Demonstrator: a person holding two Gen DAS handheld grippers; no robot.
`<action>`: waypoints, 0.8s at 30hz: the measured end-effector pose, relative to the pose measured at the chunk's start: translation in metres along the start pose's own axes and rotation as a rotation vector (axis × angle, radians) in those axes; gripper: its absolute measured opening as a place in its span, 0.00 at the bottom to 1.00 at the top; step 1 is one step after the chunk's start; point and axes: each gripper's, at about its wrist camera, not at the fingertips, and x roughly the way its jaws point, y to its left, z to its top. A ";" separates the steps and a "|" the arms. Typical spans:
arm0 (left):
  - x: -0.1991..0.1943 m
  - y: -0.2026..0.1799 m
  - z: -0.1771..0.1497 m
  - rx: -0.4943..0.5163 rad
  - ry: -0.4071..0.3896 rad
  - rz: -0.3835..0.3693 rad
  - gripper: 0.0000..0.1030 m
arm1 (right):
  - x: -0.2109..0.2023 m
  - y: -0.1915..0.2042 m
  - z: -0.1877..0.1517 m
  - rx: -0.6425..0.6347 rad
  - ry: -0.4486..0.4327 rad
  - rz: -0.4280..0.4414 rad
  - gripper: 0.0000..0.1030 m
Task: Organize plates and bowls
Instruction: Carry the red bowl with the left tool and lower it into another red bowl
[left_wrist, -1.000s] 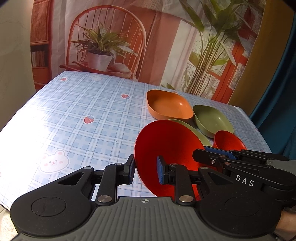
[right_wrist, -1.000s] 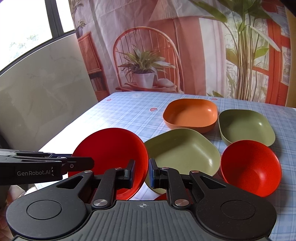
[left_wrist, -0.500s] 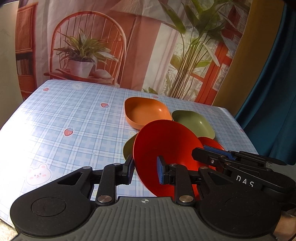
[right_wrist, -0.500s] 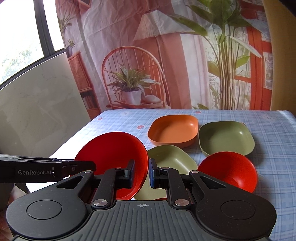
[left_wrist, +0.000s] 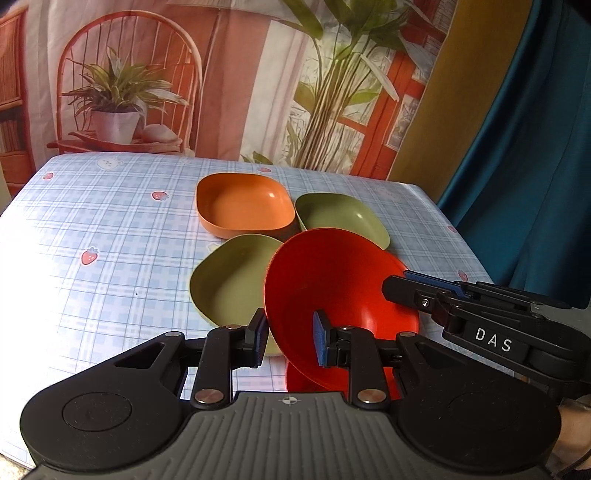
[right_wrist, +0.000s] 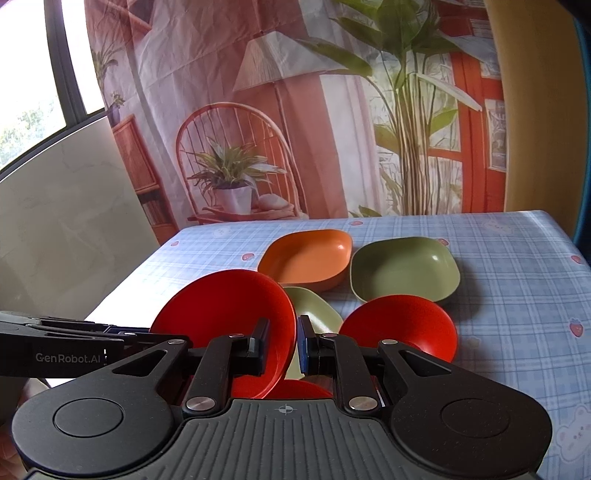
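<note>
Gripping one round red plastic bowl (left_wrist: 332, 280) by opposite rims, left tongs (left_wrist: 288, 338) and right tongs (right_wrist: 281, 345) both clamped; hiding another red dish (right_wrist: 295, 388) beneath.

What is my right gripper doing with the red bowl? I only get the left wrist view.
Observer: The right gripper straddles the red bowl's rim, one finger inside and one outside.
Operator: Is there another red bowl free?
Observer: Yes. A second red bowl sits upright on the tablecloth, just in front of the far green dish and apart from the held one.
Operator: What's past the table's left side?
Observer: A window above a pale wall panel.
</note>
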 end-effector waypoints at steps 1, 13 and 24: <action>0.001 -0.001 -0.001 0.005 0.009 -0.004 0.26 | -0.001 -0.002 -0.001 0.003 0.005 -0.006 0.14; 0.032 -0.008 -0.017 0.023 0.148 -0.022 0.29 | 0.002 -0.010 -0.022 0.005 0.085 -0.069 0.16; 0.047 -0.016 -0.023 0.088 0.172 0.012 0.29 | 0.016 -0.014 -0.037 -0.002 0.135 -0.104 0.16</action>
